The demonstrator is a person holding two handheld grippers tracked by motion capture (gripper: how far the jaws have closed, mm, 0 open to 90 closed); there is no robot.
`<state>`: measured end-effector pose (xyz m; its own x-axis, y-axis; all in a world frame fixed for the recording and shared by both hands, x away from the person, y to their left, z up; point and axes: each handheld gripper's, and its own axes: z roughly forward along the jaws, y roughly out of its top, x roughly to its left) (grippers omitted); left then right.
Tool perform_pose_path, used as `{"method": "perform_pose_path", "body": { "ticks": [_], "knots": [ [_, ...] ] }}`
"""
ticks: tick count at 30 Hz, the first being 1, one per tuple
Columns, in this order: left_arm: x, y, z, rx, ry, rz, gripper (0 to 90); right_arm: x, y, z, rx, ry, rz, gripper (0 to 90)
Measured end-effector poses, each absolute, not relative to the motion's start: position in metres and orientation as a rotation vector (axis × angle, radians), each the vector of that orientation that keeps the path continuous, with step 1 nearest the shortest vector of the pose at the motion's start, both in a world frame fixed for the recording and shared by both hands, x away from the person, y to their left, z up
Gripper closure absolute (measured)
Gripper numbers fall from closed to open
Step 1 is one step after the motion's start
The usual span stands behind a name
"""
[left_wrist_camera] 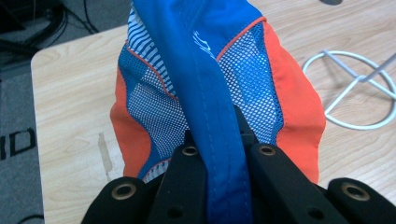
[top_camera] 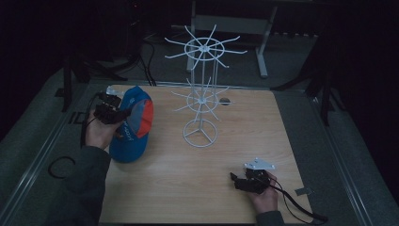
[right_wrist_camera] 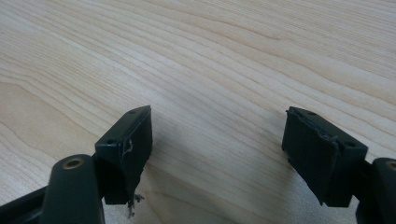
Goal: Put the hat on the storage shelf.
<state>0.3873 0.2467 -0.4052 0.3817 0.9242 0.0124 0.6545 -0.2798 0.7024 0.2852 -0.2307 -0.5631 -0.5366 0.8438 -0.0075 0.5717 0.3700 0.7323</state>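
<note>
Firmly pinched, blue cap (left_wrist_camera: 205,93) brim inside left claw (left_wrist_camera: 219,140), right claw (right_wrist_camera: 219,140) agape

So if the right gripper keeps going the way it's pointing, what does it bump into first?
Probably just the wooden table. The right gripper has its jaws open with nothing between them, and bare wood lies ahead. In the high view it points left, with open tabletop before the cap, though depth is hard to judge.

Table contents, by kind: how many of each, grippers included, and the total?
Caps: 1, a blue and orange cap clamped in the left gripper
Wire racks: 1, the white rack standing mid-table
Grippers: 2, the left one and the right gripper, its fingers spread over bare wood
Total: 4
</note>
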Motion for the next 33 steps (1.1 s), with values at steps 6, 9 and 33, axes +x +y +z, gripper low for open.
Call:
{"method": "perform_pose_path", "body": {
  "ticks": [6, 9, 33],
  "knots": [
    [0.383, 0.245, -0.398, 2.024, 1.315, 0.580, 88.8, 0.285, -0.231, -0.563, 1.233, 2.254, 0.977, 24.4],
    [0.380, 0.245, -0.392, 2.015, 1.291, 0.584, 88.8, 0.285, -0.231, -0.563, 1.233, 2.254, 0.977, 24.4],
    [0.357, 0.246, -0.344, 1.989, 1.060, 0.629, 88.8, 0.285, -0.231, -0.563, 1.233, 2.252, 0.978, 24.4]
  ]
}}
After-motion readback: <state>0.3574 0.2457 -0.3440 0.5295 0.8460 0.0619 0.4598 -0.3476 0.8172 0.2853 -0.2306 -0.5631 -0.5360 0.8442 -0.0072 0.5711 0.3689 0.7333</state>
